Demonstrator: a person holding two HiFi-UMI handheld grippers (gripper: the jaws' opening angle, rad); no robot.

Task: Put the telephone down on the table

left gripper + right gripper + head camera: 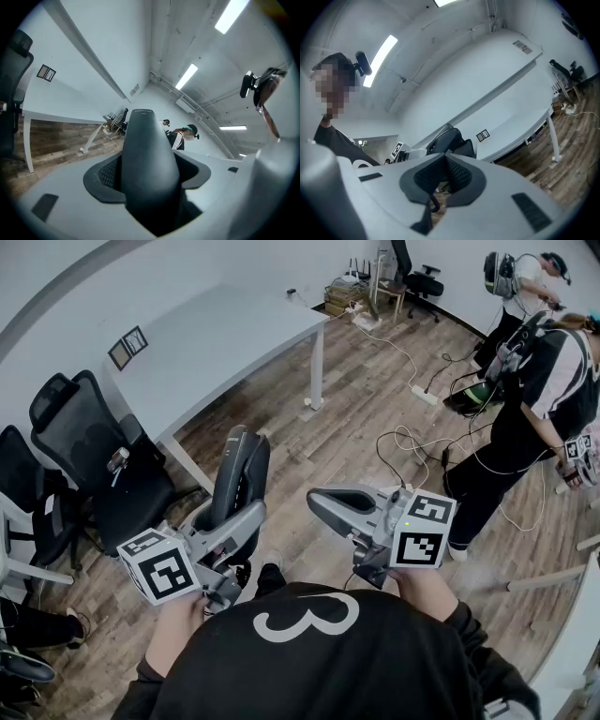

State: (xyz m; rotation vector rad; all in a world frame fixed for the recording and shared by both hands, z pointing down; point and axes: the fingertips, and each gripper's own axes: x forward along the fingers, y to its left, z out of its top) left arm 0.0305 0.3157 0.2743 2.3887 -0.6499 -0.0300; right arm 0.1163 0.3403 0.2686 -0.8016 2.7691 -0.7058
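The white bench [234,334] stands on a wood-plank floor [356,381]. A small dark-framed card [127,348] lies on the bench near its wall-side edge. On the floor lie a white power strip [424,395] and loose cables [398,442].

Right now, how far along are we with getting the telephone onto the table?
Done: the telephone is clamped upright in the left gripper's jaws. In hand: it is held over the wood floor, apart from the white table. Left: reach the table, set it down, release. The right gripper is shut and empty.
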